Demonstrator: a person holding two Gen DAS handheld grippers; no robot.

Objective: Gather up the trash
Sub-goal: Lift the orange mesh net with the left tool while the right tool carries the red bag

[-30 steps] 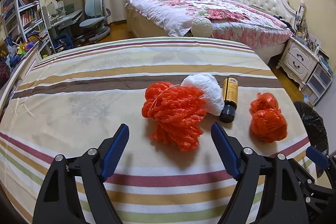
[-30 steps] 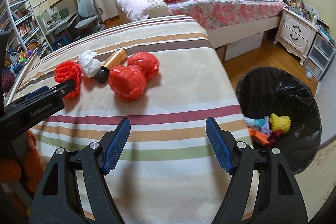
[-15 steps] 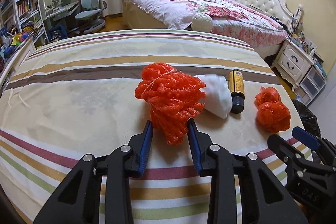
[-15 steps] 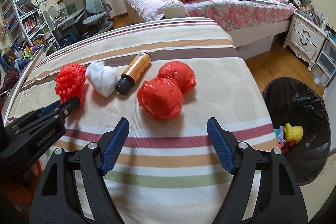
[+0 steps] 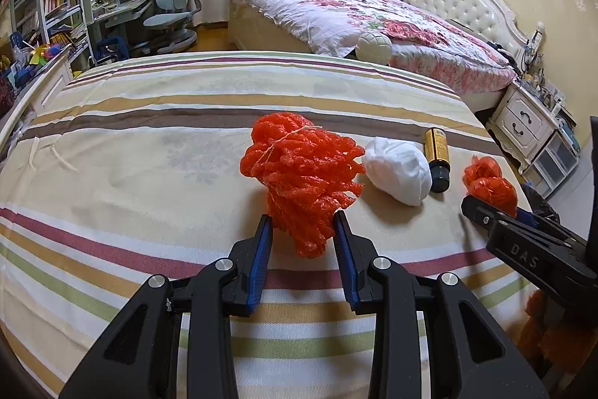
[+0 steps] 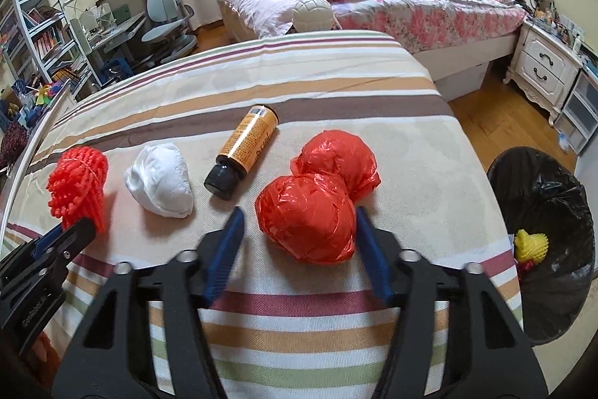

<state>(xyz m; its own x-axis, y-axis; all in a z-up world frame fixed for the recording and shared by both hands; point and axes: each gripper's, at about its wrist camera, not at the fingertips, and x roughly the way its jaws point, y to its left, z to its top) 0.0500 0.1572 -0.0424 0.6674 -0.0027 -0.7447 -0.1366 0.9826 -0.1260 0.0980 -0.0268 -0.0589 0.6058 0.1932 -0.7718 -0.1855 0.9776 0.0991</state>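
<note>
Left gripper [image 5: 302, 225] clamped on the orange mesh bundle [image 5: 302, 171] on the striped bedspread [image 5: 149, 152], right gripper [image 6: 297, 229] closing around the red plastic bag [image 6: 310, 208], right pad touching, bottle [image 6: 244, 150] just beyond, black bin [image 6: 545, 238] off the bedspread's right edge.

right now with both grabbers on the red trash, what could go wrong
1. The left gripper pinches only the near tip of the orange net bundle; it could slip free on lifting.
2. The right gripper jaws are closing around the red plastic bag, whose slick film may squirt out or tear.
</note>
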